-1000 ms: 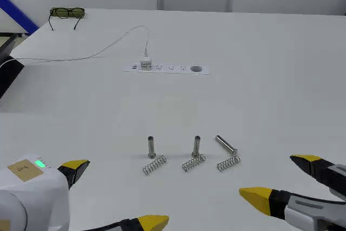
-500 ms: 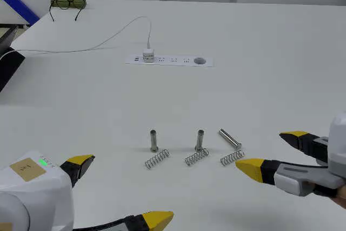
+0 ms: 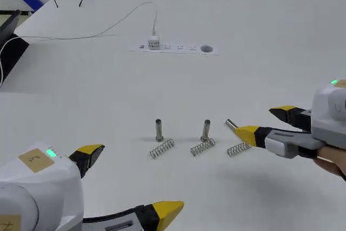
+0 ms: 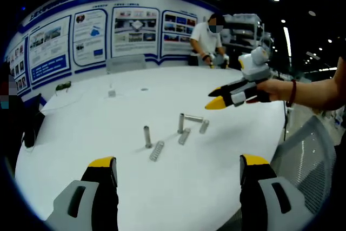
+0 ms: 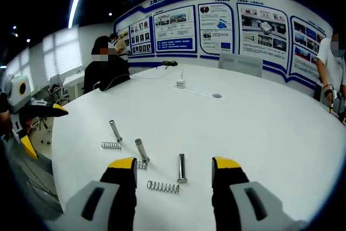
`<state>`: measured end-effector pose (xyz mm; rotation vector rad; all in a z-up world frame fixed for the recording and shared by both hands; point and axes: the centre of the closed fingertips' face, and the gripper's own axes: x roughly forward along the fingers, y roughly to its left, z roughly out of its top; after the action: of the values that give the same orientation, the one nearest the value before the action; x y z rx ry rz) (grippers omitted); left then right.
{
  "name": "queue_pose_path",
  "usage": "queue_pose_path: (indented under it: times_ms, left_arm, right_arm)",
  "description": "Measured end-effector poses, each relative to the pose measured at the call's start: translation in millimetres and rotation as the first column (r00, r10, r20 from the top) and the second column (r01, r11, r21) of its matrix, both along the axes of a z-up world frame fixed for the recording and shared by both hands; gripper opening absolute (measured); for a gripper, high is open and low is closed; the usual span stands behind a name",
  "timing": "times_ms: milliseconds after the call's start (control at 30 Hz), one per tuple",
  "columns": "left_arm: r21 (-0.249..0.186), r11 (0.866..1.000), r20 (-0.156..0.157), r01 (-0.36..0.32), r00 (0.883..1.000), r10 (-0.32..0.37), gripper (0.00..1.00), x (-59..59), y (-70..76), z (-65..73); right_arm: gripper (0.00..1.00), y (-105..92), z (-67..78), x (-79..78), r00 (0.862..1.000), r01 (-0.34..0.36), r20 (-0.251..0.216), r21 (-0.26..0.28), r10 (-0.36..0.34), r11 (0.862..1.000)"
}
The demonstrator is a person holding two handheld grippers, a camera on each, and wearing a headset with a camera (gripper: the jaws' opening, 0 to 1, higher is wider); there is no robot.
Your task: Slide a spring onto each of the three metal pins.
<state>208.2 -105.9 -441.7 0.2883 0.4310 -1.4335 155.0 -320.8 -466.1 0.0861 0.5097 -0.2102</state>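
The right tongs [image 3: 265, 124] are spread and hold nothing. In the head view their nearer yellow tip overlaps one end of the rightmost pin [image 3: 230, 124], which lies on its side on the bench [image 3: 270, 52]; I cannot tell whether they touch. The rightmost spring [image 3: 238, 149] lies just beside that pin. The left tongs [image 3: 128, 179] are also spread wide and empty, well back from the row.

Further along, the middle pin [image 3: 206, 130] and leftmost pin [image 3: 159, 130] stand upright. The middle spring [image 3: 203, 146] and leftmost spring [image 3: 162, 148] lie at their feet. No spring is on a pin yet.

The springs look like thin open-coiled wire: very light, squashy, and apt to roll or shoot out of a hard pinch. A gentle hold across the coils near one end seems best, leaving the other mouth free. The pins look stiff, smooth and slippery, and the standing ones would likely topple at a nudge. They are best gripped low, with the shank clear.

A tan sticker [image 3: 33, 159] on the left gripper bears a mark I cannot read. The wall posters [image 5: 216, 20] carry text too small to make out.
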Motion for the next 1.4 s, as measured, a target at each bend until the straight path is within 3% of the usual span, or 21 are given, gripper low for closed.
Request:
queue_pose_path:
  times_ms: [467,567,867,1100,1233,1300,1400]
  left_arm:
    - [0.000,1.000,0.010,0.019,1.000,-0.019,0.96,-0.9,-6.5,-2.5]
    - [0.004,1.000,0.019,0.026,0.999,-0.026,0.96,-1.1,-7.7,-3.2]
    - [0.020,0.999,0.032,0.046,0.998,-0.047,0.96,-1.6,-10.7,-7.2]
    - [0.030,0.999,0.019,0.034,0.999,-0.035,0.95,2.0,-8.2,-13.0]
    - [0.032,0.999,0.016,0.029,0.999,-0.030,0.95,3.4,-7.1,-14.3]
    - [0.031,0.999,0.016,0.028,0.999,-0.029,0.95,3.9,-7.1,-14.1]
    - [0.030,0.999,0.016,0.027,0.999,-0.027,0.95,4.9,-7.5,-13.2]
  right_arm:
    - [0.38,-11.9,-28.4,21.4,0.999,-0.006,-0.035,0.033,0.008,0.999]
    - [0.32,-11.5,-36.2,26.3,0.998,-0.021,-0.055,0.014,0.021,1.000]
    - [0.27,-11.2,-54.0,41.3,0.997,-0.023,-0.072,0.050,0.026,0.998]
    - [0.23,-16.6,-64.9,47.2,0.996,-0.008,-0.090,0.061,0.013,0.998]
    - [0.20,-15.8,-69.7,49.9,0.994,-0.020,-0.105,0.055,0.025,0.998]
    - [0.19,-17.0,-73.7,48.4,0.989,-0.039,-0.141,0.015,0.041,0.999]
    - [0.17,-16.5,-73.1,49.8,0.990,-0.039,-0.135,0.014,0.041,0.999]
